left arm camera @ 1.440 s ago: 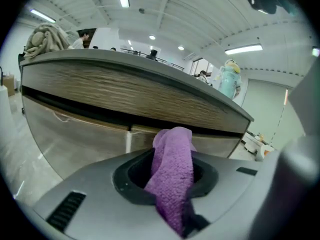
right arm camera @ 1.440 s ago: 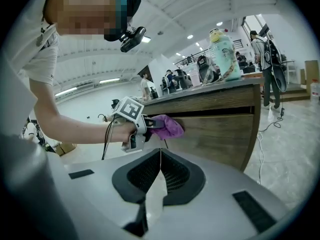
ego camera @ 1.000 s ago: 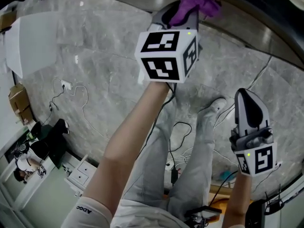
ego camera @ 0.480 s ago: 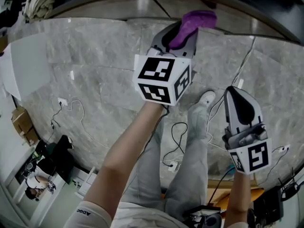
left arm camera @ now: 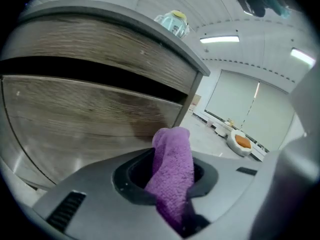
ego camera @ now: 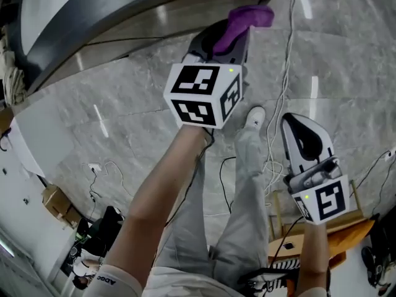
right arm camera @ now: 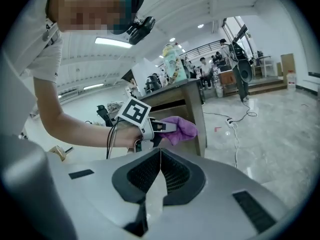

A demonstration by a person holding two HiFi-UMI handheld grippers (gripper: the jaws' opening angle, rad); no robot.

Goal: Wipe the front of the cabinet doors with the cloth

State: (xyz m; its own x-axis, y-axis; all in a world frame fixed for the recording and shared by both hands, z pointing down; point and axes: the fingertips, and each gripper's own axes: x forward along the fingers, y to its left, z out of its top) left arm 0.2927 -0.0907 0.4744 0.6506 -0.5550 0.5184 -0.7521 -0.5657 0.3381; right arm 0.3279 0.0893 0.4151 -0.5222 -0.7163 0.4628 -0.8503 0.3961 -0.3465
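A purple cloth [ego camera: 245, 21] sticks out of my left gripper [ego camera: 230, 34], whose jaws are shut on it. In the left gripper view the cloth [left arm camera: 172, 174] points at the wood-grain cabinet front [left arm camera: 85, 119], a short way off it, with a dark gap above the door. My right gripper [ego camera: 301, 142] hangs lower at the right, jaws shut and holding nothing. From the right gripper view I see the left gripper [right arm camera: 159, 128] with the cloth [right arm camera: 180, 128] beside the cabinet's corner [right arm camera: 196, 116].
A bottle [left arm camera: 173, 22] stands on the cabinet top. Cables [ego camera: 284, 73] and a power strip lie on the marble floor [ego camera: 124, 104]. My legs and a white shoe [ego camera: 254, 117] are below. Other people and desks show far off.
The head view has swung, so the cabinet edge now runs across the upper left. Both grippers drifted slightly left; the cloth stays clamped.
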